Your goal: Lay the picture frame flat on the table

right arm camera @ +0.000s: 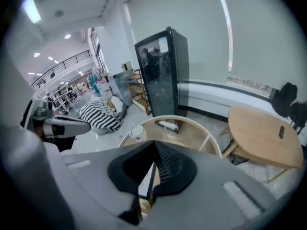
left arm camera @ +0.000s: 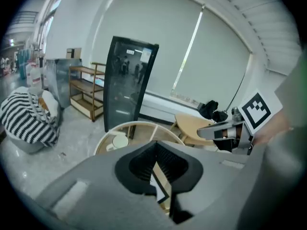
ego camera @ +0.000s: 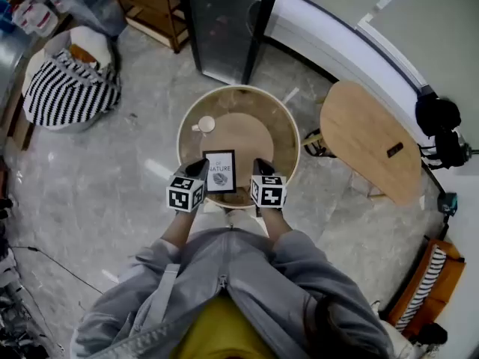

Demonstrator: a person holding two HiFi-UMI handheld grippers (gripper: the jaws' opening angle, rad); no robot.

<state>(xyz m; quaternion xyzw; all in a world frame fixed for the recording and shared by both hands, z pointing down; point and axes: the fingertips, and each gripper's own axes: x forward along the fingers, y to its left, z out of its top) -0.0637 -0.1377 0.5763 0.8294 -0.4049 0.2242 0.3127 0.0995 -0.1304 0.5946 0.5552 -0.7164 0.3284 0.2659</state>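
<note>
A black picture frame (ego camera: 219, 171) with a white print reading NATURE rests near the front edge of the round table (ego camera: 290, 129). It looks to lie face up. My left gripper (ego camera: 200, 167) hovers just left of it and my right gripper (ego camera: 260, 166) just right, both well above the tabletop. In the left gripper view the jaws meet (left arm camera: 154, 143) with nothing between them, and a corner of the frame (left arm camera: 161, 185) shows below. The right gripper (right arm camera: 154, 145) is likewise shut and empty, with the frame's edge (right arm camera: 146, 183) far beneath.
A white cup (ego camera: 206, 124) stands on the table's left side. An oval wooden table (ego camera: 370, 137) is to the right. A dark glass-door cabinet (ego camera: 224, 21) stands behind, with a striped beanbag (ego camera: 71, 88) and a wooden shelf (ego camera: 153, 10) to the left.
</note>
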